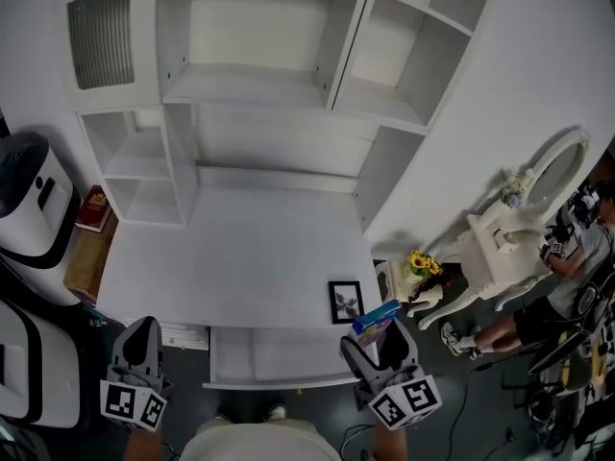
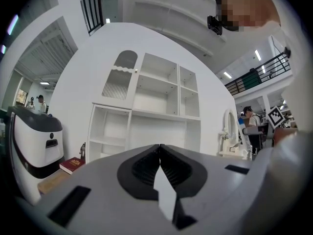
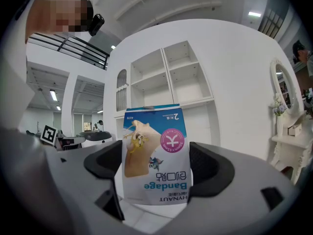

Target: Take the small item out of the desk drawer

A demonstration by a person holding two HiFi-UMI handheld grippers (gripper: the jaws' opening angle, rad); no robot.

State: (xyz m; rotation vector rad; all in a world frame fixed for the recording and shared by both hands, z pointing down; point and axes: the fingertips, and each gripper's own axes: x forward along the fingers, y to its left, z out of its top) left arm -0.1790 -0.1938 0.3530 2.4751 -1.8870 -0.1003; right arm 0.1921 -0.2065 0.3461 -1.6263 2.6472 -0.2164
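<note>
The right gripper (image 3: pixel 155 174) clamps a small blue-and-white cardboard bandage box (image 3: pixel 155 155) across its two side edges. The box is held in the air, clear of the open white desk drawer (image 1: pixel 279 380), near its right front corner. The box looks light and thin-walled, likely to crush, so a gentle hold low on the stiffer edges suits it. Its long axis runs out along the jaws, with the print upside down. The left gripper (image 2: pixel 160 168) hangs clenched and empty. Beyond lie the white desktop (image 1: pixel 231 267) and a black-framed picture (image 1: pixel 346 301).
</note>
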